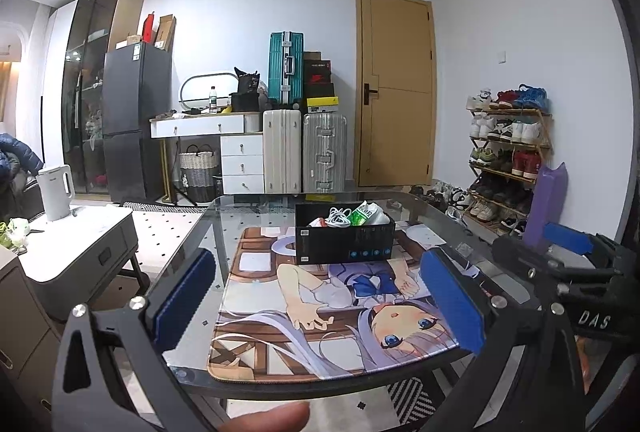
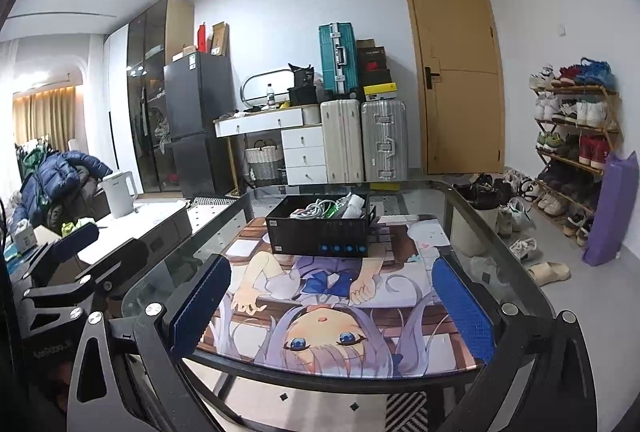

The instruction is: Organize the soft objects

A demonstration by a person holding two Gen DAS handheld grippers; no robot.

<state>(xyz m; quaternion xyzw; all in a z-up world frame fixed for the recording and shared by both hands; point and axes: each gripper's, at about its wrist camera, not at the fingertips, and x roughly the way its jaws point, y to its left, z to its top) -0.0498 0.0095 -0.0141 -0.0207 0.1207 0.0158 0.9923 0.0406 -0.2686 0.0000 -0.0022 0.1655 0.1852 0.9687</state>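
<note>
A black box [image 1: 345,242] stands on the anime-print mat [image 1: 320,328] at the far side of the glass table [image 1: 224,216]. It holds a coiled white cable [image 1: 337,218], a green packet [image 1: 358,216] and white soft items [image 1: 376,216]. The box [image 2: 320,232] and its cable [image 2: 316,209] also show in the right wrist view. My left gripper [image 1: 320,308] is open and empty above the near table edge. My right gripper [image 2: 332,308] is open and empty, beside the left one. The right gripper also shows at the right edge of the left wrist view [image 1: 576,252].
A low white side table [image 1: 80,244] with a kettle [image 1: 56,191] stands to the left. Suitcases [image 1: 304,151], a dresser [image 1: 240,159] and a fridge [image 1: 136,119] line the back wall. A shoe rack [image 1: 508,151] and a purple bag [image 2: 612,207] are on the right.
</note>
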